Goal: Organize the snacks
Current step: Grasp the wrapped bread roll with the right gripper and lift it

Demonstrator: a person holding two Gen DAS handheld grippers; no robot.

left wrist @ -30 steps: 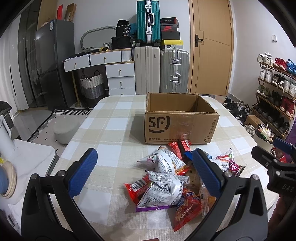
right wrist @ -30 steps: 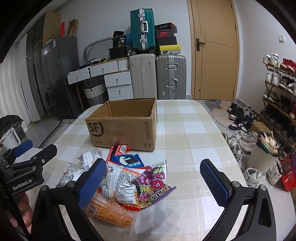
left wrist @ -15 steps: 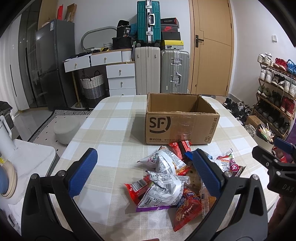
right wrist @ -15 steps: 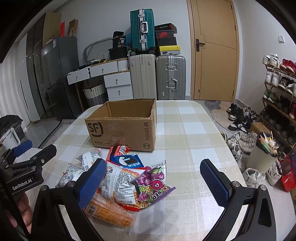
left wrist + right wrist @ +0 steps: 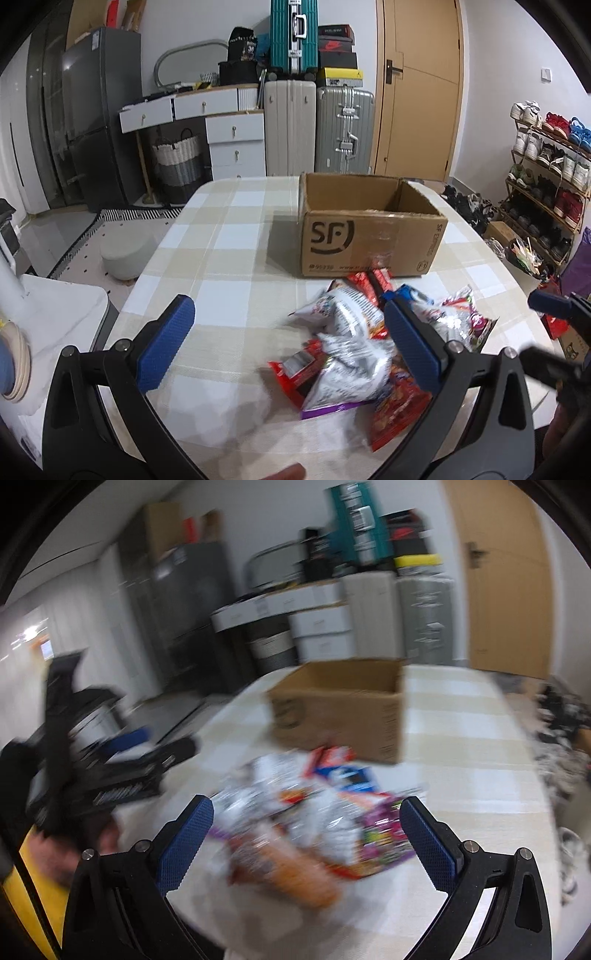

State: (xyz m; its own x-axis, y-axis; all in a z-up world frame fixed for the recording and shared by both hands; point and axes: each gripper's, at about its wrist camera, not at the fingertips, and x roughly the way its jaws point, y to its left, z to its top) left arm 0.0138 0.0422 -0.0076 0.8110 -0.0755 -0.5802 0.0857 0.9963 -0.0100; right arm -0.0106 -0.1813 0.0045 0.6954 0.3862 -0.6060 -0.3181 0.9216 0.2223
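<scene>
A pile of snack packets [image 5: 354, 343] lies on the checked tablecloth [image 5: 229, 258], in front of an open, empty cardboard SF box [image 5: 369, 236]. My left gripper [image 5: 291, 339] is open and empty, just above the near left side of the pile. My right gripper [image 5: 306, 838] is open and empty, over the pile [image 5: 314, 812]; this view is blurred by motion. The box [image 5: 340, 709] stands behind the pile there. The right gripper also shows at the right edge of the left wrist view [image 5: 554, 306].
Suitcases [image 5: 317, 125], white drawers [image 5: 229, 136] and a door [image 5: 417, 88] stand behind the table. A shoe rack [image 5: 546, 173] is at the right. A grey stool [image 5: 125, 254] sits on the floor at the left. The table edge runs near me.
The right gripper has swung quickly left and toward the pile, so its view is blurred. The left gripper has shifted slightly left and nearer the pile. Both stay open.
</scene>
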